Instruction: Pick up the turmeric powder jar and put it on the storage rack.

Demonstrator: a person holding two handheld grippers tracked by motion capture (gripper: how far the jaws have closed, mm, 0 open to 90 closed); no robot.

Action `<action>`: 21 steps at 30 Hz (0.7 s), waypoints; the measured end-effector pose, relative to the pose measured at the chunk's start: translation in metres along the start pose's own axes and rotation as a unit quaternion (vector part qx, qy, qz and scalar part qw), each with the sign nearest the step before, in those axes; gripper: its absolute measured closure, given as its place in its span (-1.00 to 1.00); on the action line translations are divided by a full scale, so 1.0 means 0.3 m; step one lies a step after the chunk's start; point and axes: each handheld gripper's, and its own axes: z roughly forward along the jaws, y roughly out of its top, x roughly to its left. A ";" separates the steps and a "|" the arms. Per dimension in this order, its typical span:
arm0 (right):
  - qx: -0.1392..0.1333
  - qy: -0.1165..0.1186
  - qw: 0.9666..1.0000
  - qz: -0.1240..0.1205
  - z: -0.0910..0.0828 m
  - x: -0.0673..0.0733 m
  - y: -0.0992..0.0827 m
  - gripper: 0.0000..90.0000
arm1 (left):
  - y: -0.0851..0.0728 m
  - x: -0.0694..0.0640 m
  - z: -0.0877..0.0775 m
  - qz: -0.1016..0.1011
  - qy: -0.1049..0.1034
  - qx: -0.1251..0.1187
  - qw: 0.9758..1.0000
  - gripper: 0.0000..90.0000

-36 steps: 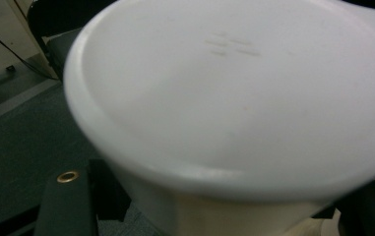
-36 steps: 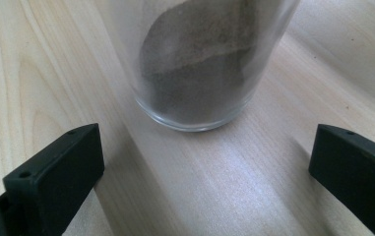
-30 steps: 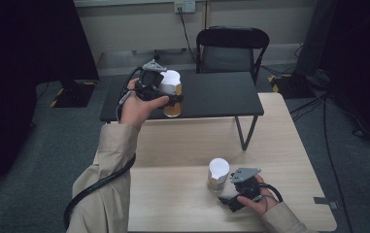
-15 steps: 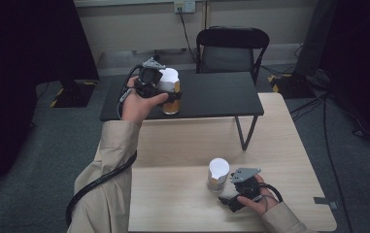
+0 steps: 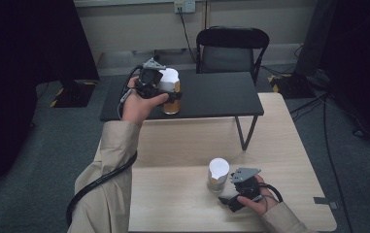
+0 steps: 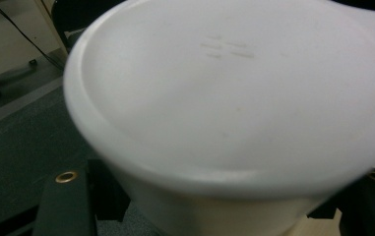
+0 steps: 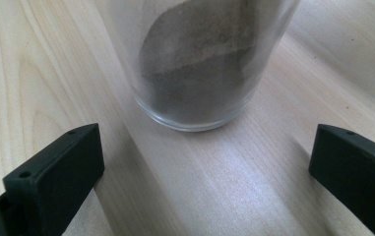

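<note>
you have two lidded cups and two grippers in front of you. your left gripper [image 5: 165, 94] is clamped on the far cup [image 5: 170, 92], a white-lidded cup with amber contents, at the near left edge of the dark table [image 5: 221, 94]. your right gripper [image 5: 228, 196] sits on the light wooden table [image 5: 279, 145], jaws spread wide and holding nothing, with the near cup [image 5: 218, 174] standing upright just beyond its tips.

there are two tables: the dark one far, the wooden one near, the two overlapping in the high view. one black chair [image 5: 231, 46] stands behind the dark table, on grey carpet, with a wall outlet [image 5: 184, 6] and cables beyond.

the left gripper view gives you the far cup's white lid [image 6: 234, 98] close up, with faint embossed marks, its jaws low at either side. the right gripper view shows the near cup's clear base [image 7: 195, 64] with brownish powder inside, which the high view cannot resolve.
</note>
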 end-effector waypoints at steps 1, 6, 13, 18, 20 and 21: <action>0.000 0.000 1.000 0.000 0.000 0.000 0.000 -1.00 | 0.001 -0.004 0.000 0.000 0.003 0.000 1.000 -0.35; 0.000 0.000 1.000 0.000 0.000 0.000 0.000 -1.00 | 0.002 -0.008 0.000 -0.001 0.006 0.001 1.000 -0.41; 0.000 0.000 1.000 0.000 0.000 0.000 0.000 -1.00 | -0.002 -0.014 0.001 -0.014 0.014 0.000 1.000 -0.54; 0.000 0.000 1.000 0.000 0.000 0.000 0.000 -1.00 | -0.004 -0.021 -0.006 -0.019 0.021 0.000 1.000 -0.64; 0.000 0.000 1.000 0.000 0.000 0.000 0.000 -1.00 | -0.011 -0.017 -0.010 -0.029 0.016 -0.002 0.999 -0.69; 0.000 0.000 1.000 0.000 0.000 0.000 0.000 -1.00 | -0.013 -0.019 -0.012 -0.029 0.018 -0.003 0.999 -0.71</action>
